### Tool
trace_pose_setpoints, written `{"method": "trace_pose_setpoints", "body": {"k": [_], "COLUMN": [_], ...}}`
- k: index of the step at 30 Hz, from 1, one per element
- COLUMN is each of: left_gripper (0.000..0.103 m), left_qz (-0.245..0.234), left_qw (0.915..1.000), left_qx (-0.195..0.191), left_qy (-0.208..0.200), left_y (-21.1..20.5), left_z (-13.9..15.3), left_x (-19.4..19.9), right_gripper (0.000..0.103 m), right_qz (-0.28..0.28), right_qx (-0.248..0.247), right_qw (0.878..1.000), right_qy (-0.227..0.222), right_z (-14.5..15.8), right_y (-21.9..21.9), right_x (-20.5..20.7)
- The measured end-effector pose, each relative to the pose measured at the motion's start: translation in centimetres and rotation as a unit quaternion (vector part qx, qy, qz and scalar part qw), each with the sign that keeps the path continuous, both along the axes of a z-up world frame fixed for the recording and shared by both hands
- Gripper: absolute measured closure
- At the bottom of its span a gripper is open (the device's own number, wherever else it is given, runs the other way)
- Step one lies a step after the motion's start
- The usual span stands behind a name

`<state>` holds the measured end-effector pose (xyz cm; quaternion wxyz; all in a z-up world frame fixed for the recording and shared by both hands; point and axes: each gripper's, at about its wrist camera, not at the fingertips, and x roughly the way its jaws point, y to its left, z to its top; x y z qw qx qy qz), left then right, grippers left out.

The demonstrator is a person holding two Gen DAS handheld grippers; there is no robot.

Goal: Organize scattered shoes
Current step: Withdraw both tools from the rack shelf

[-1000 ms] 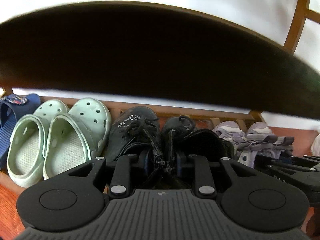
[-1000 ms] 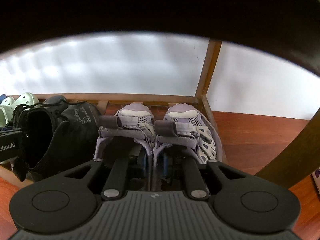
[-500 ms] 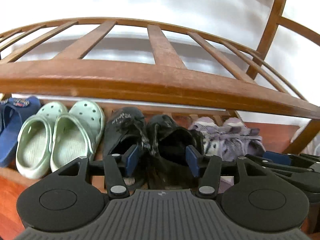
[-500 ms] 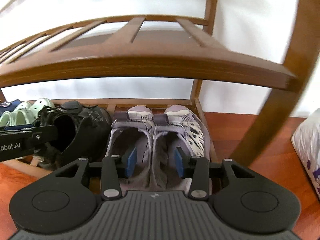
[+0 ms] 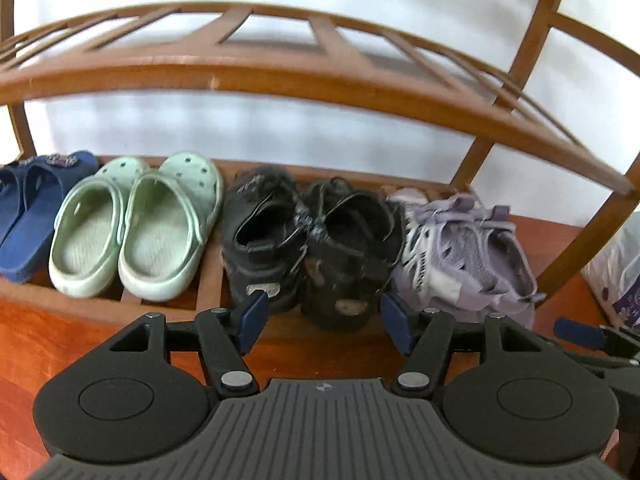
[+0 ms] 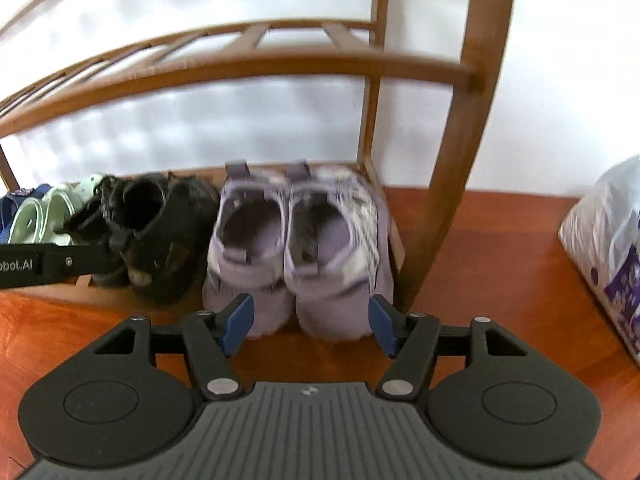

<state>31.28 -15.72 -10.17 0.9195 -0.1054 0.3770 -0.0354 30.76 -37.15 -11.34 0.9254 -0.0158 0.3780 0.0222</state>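
Shoes sit paired on bottom shelf of wooden rack point(image 5: 280, 76), none gripped. L gripper point(image 5: 324, 326) just opened wide, empty, clear of black pair point(image 5: 312, 240); R gripper point(image 6: 310, 326) likewise, before lilac pair point(image 6: 296, 248). Further left: green clogs point(image 5: 136, 224), blue slides point(image 5: 28, 208).

White plastic bag point(image 6: 608, 240) on red-brown floor point(image 6: 500, 264), white wall point(image 6: 240, 120).

Both claws point(image 5: 324, 326) point(image 6: 310, 326) opened, apparently released shoes point(image 6: 296, 240).
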Motion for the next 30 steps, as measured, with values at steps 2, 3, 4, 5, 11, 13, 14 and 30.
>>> {"method": "trace_pose_setpoints", "body": {"k": [2, 3, 4, 5, 11, 13, 14, 30], "left_gripper": [0.040, 0.040, 0.040, 0.040, 0.040, 0.040, 0.040, 0.046], "left_qz": [-0.001, -0.001, -0.001, -0.001, -0.002, -0.002, -0.001, 0.030], "left_qw": [1.0000, 0.9999, 0.9999, 0.9999, 0.9995, 0.9993, 0.9993, 0.9986], "left_qx": [0.004, 0.006, 0.007, 0.008, 0.010, 0.010, 0.010, 0.008], "left_qy": [0.004, 0.010, 0.012, 0.015, 0.031, 0.035, 0.036, 0.044], "left_y": [0.0, 0.1, 0.2, 0.2, 0.3, 0.4, 0.4, 1.2], "left_z": [-0.5, -0.8, -1.1, -1.3, -2.6, -3.1, -3.2, -4.4], "left_x": [0.2, 0.4, 0.5, 0.6, 1.6, 2.0, 2.2, 5.3], "right_gripper": [0.034, 0.034, 0.034, 0.034, 0.028, 0.027, 0.027, 0.028], "right_qz": [-0.003, -0.002, -0.001, 0.000, 0.002, 0.001, -0.001, -0.015], "right_qx": [0.002, 0.005, 0.004, 0.002, -0.010, -0.014, -0.011, -0.006], "right_qw": [1.000, 1.000, 1.000, 1.000, 1.000, 0.999, 0.999, 0.999], "right_qy": [0.004, 0.008, 0.012, 0.015, 0.028, 0.034, 0.036, 0.030], "right_z": [-0.7, -1.1, -1.5, -1.9, -3.6, -4.2, -4.4, -4.9], "right_y": [-0.1, -0.1, -0.1, 0.0, 0.6, 0.6, 0.6, 1.0], "right_x": [-0.1, 0.0, 0.2, 0.4, 1.6, 1.9, 2.1, 4.8]}}
